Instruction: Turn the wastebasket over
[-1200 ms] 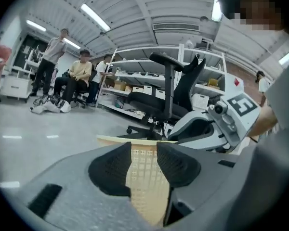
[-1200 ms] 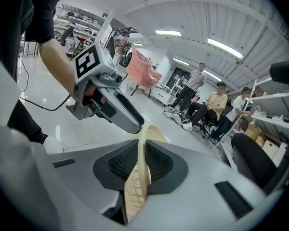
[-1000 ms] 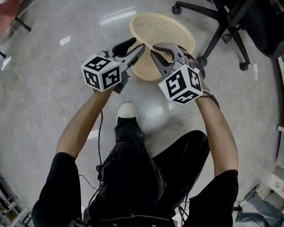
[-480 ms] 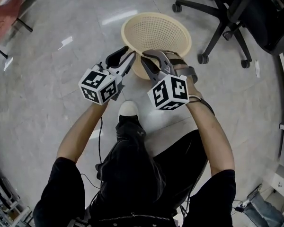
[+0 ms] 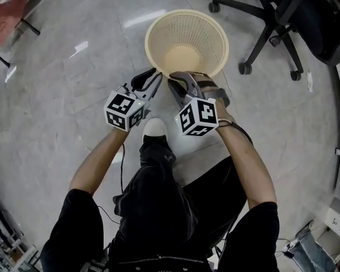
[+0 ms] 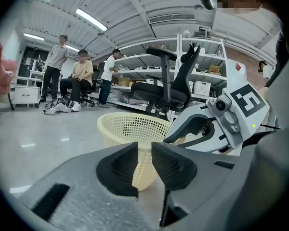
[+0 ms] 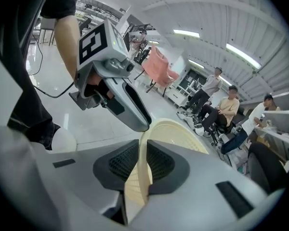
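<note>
You are clamping the cream plastic mesh wastebasket by its near rim with your right gripper, whose pads are pressing the thin wall from both faces. The wastebasket is standing mouth up on the glossy grey floor, just ahead of your white shoe and near a black office chair's wheeled base. Your left gripper is sitting just beside the right one, at the basket's near-left side. Its jaws have just been closing and are standing a narrow slit apart, pressing on nothing, with the basket's outer wall showing through that slit just beyond the tips.
</note>
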Demonstrator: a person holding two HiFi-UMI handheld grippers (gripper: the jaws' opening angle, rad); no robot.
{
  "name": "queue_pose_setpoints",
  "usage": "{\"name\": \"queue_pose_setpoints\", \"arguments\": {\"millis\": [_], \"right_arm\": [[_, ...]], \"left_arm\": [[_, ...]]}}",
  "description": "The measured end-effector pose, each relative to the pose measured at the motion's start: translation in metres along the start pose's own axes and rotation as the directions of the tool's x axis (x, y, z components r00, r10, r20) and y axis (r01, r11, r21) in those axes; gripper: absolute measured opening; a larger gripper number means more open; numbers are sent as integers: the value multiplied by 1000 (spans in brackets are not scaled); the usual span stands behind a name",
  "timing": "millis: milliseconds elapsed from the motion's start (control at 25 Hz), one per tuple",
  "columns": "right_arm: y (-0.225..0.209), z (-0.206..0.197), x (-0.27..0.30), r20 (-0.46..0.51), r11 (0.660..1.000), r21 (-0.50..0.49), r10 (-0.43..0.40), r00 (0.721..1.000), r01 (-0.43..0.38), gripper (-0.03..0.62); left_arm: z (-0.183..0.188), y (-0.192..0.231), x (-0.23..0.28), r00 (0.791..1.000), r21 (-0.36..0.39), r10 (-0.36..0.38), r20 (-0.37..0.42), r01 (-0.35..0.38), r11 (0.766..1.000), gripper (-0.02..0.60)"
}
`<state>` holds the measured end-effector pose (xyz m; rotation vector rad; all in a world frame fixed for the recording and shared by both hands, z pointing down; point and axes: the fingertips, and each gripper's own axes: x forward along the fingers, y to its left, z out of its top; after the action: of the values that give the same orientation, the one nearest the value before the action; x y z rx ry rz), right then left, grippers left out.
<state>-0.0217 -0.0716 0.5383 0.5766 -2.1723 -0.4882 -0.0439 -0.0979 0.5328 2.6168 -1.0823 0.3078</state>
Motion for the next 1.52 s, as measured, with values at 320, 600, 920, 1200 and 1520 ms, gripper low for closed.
{"name": "queue_pose_setpoints", "arguments": {"millis": [320,600,920,1200,1520], "right_arm": [[-3,1,3,-42,999,46,7,999,-5,44],[-33,12,-26,40,976,206,-74,996,64,44],[-134,-115,-70,-210,625,676,-346,915,391,64],[-113,-148,-62,-262,480,798,-268,927,364,95],[-102,-135,-61,-338,474,778,-239,910,413,95]], "left_arm": [[1,2,2,1000,13,6,-9,-6,1000,83],[2,4,4,1000,17,1,-19,-1,1000,83],[4,12,8,1000,18,1,-16,-1,1000,83],[1,8,8,999,33,1,-35,0,999,83],[5,31,10,997,35,46,-57,-44,998,75]]}}
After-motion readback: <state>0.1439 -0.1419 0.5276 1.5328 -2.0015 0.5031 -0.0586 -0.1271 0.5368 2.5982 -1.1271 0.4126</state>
